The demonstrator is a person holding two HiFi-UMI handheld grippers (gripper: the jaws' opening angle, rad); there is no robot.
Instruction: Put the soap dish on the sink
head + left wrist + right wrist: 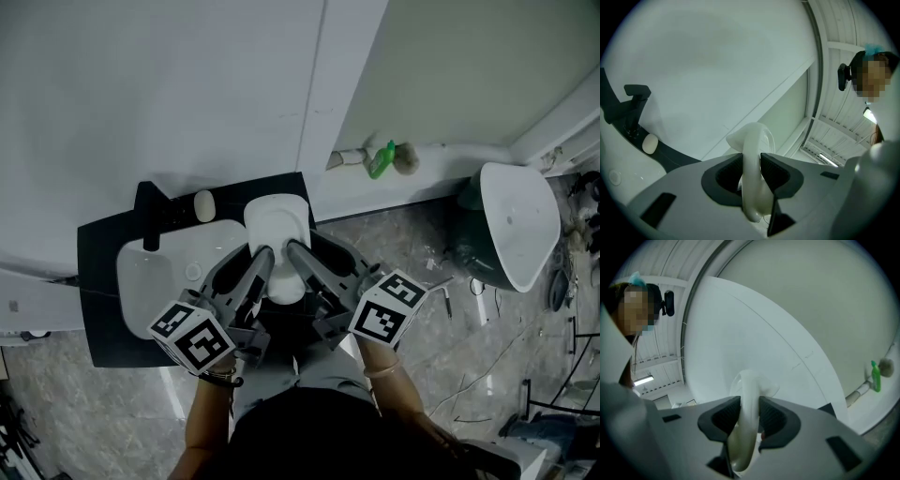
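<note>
Head view: the left gripper (255,264) and the right gripper (302,259) are together holding the white soap dish (277,230) at the right end of the black counter (101,323), just beside the white sink basin (141,281).

Left gripper view: its jaws are clamping the dish's rim.

Right gripper view: its jaws are pinching the opposite rim.

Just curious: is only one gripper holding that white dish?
No, the left gripper and the right gripper each clamp the soap dish's rim.

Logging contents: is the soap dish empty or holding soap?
Empty: in the head view the soap dish shows a bare white hollow; a pale oval bar lies apart by the faucet.
</note>
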